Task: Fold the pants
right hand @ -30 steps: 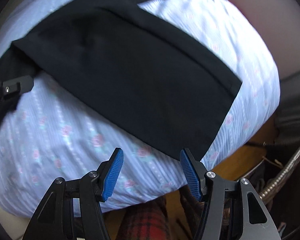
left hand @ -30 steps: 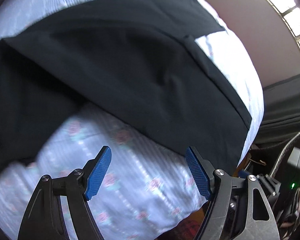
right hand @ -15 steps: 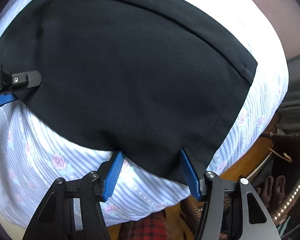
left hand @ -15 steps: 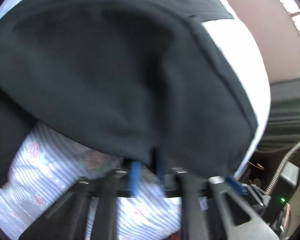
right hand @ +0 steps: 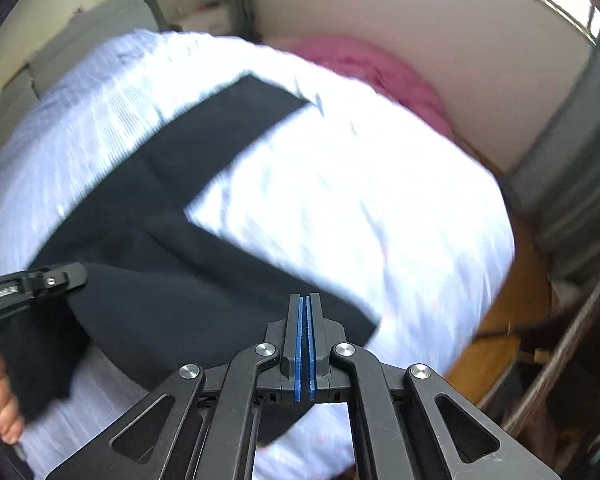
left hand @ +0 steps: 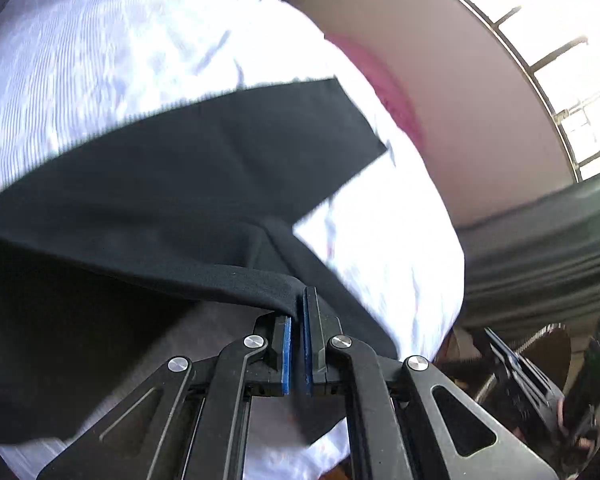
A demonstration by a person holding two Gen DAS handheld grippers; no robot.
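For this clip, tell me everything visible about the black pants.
The black pants look like plain, matte woven cloth. One leg lies flat and straight across the pale striped bedsheet, its far end cut square. The near leg's edge is raised off the bed: the left gripper is shut on a folded hem, and the right gripper is closed at the edge further along, cloth draping below both. Both views are blurred.

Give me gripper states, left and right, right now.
Left gripper: closed on the black pants edge.
Right gripper: closed on the pants' edge.
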